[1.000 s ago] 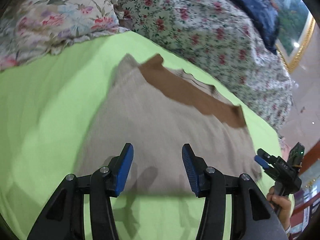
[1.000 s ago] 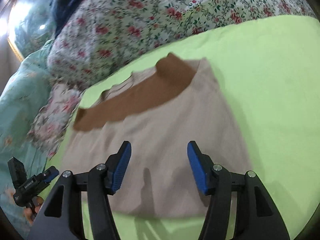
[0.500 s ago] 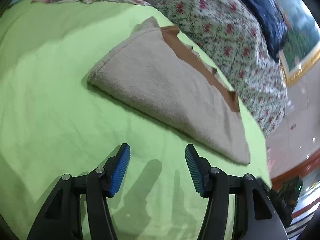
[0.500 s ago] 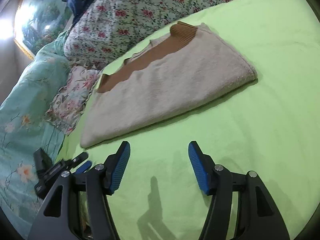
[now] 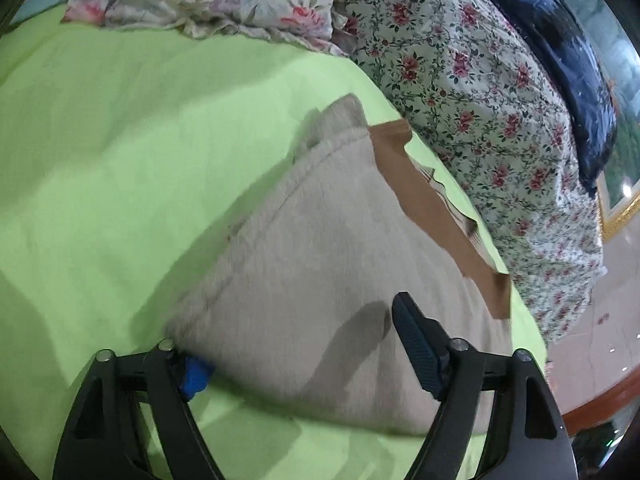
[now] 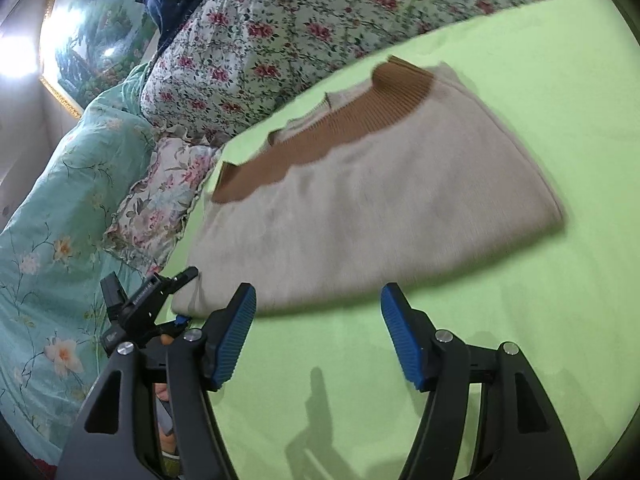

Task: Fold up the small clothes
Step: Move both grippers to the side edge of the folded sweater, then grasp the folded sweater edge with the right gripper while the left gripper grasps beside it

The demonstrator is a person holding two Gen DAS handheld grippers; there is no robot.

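Both grippers open: left gripper [image 5: 300,354] straddling near corner of folded beige sweater [image 6: 372,200] on green sheet [image 6: 520,320], right gripper [image 6: 316,336] empty, short of hem. Risk: pinching sheet too.

The folded garment [image 6: 384,200] was soft, fuzzy beige cloth with a ribbed brown knit band [image 6: 328,136]. The green sheet [image 6: 520,320] under it looked matt and a little fluffy. The flowered quilt [image 5: 480,80] far behind was thin printed cloth. The right gripper [image 6: 318,334] had matt black plastic arms, shiny metal screws and blue ridged rubbery pads [image 6: 234,336].
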